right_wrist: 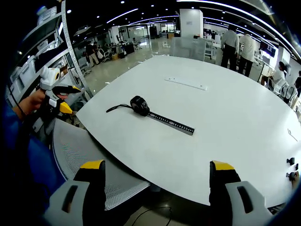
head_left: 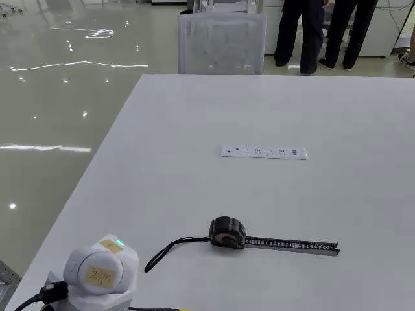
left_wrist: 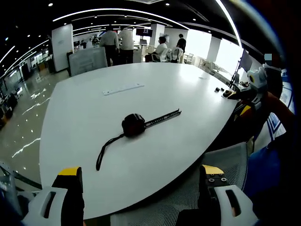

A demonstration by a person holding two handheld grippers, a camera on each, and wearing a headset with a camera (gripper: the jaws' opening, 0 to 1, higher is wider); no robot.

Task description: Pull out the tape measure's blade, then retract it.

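Across the white table (head_left: 194, 129), the tape measure (head_left: 227, 232) lies ahead of both empty, wide-open claws, its case toward the left claw (left_wrist: 141, 172) and its extended blade (head_left: 292, 245) pointing toward the right claw (right_wrist: 157, 165).

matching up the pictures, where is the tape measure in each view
Head view: tape measure low centre, blade out rightward.
Left gripper view: tape measure at centre, blade toward upper right.
Right gripper view: tape measure left of centre, blade toward lower right.
Shared landmark: white power strip beyond it.
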